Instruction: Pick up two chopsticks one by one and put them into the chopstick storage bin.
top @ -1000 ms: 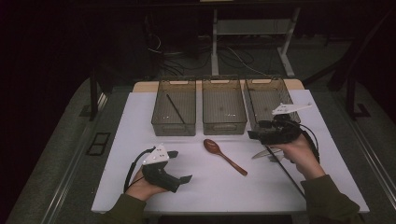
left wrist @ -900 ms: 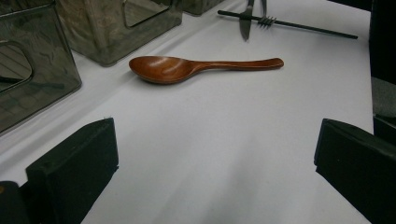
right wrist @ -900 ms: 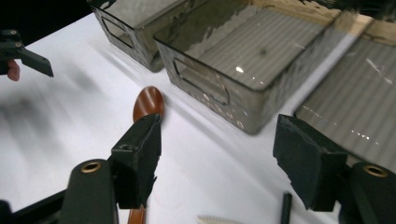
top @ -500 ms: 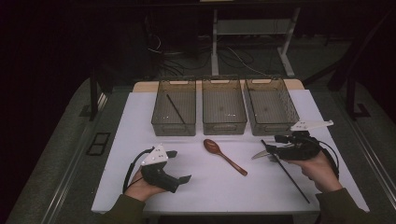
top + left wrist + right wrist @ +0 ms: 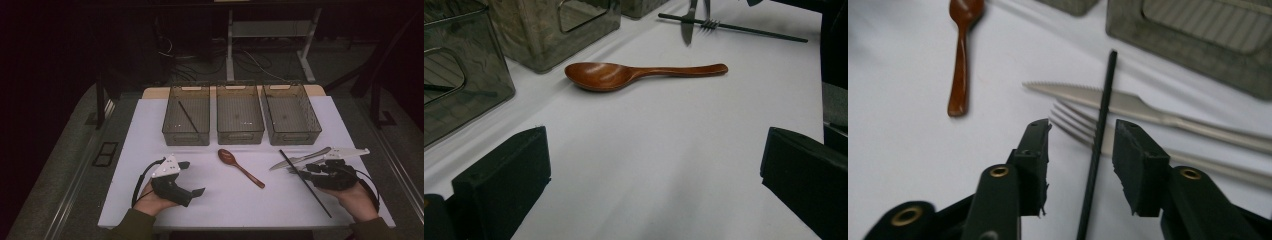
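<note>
The left hand [image 5: 150, 200] comes in from the bottom edge and holds the left gripper [image 5: 192, 177] low over the table [image 5: 225, 200], its 2 jaws spread wide apart with nothing between them (the left gripper view shows the gap plainly). The right hand [image 5: 352, 197] holds the right gripper [image 5: 300, 170] near the table's right side, pointing left, its 2 jaws parted on either side of a thin black stick [image 5: 1098, 135] without touching it.
</note>
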`<state>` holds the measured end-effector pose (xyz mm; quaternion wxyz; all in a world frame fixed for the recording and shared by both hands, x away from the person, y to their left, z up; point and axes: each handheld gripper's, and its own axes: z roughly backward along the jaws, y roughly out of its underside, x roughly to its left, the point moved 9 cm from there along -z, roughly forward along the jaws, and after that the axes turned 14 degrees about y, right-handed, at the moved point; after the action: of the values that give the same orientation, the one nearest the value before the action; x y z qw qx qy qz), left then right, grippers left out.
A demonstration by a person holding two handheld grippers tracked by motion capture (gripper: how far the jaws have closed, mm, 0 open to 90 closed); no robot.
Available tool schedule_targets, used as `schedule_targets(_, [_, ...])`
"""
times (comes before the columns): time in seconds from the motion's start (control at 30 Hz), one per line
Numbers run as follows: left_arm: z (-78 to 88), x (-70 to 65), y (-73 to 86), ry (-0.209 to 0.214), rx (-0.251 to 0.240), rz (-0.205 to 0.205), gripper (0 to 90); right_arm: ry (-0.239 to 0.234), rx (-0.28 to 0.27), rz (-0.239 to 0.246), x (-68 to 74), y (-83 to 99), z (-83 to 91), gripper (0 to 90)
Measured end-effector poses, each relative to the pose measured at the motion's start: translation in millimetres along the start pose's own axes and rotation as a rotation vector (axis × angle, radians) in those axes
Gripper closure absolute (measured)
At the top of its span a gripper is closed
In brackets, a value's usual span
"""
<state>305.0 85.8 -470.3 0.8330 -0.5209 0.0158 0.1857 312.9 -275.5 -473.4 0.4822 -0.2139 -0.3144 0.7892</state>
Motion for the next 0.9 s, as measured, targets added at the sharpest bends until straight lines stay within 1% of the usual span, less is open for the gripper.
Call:
schedule_targets(0.13, [-0.4, -0.3, 0.2, 0.0, 0.005, 0.0, 0.0, 0.027, 0.025, 0.006, -4.7, 16.3, 2.6, 64.4])
schedule_targets(0.3, [-0.7, -1.2, 0.2, 0.001, 0.006, -0.003, 0.0, 0.023, 0.055, -0.004, -5.3, 31.9, 6.4, 69.8])
schedule_targets(0.4, [-0.9, -1.3, 0.2, 0.0, 0.005, -0.002, 0.0, 0.024, 0.069, 0.006, -4.6, 39.1, 8.4, 72.5])
schedule_targets(0.43, [-1.1, -1.3, 0.4, 0.0, 0.006, -0.002, 0.0, 0.031, 0.081, 0.013, -5.0, 42.8, 8.5, 72.9])
schedule_targets(0.53, [-1.5, -1.3, 0.4, 0.001, 0.006, -0.003, 0.0, 0.029, 0.106, 0.016, -3.5, 50.7, 7.8, 74.5])
schedule_targets(0.6, [-1.4, -1.2, 0.8, 0.001, 0.011, -0.004, 0.0, 0.03, 0.114, 0.022, -2.6, 53.5, 7.2, 75.5])
schedule_targets(0.83, [-1.8, -1.6, 1.0, 0.002, 0.012, -0.004, 0.0, 0.058, 0.138, 0.039, -0.9, 58.3, 3.4, 79.2])
schedule_targets(0.9, [-1.9, -1.5, 1.1, 0.002, 0.014, -0.005, 0.0, 0.079, 0.139, 0.058, -0.6, 58.6, 3.0, 82.0])
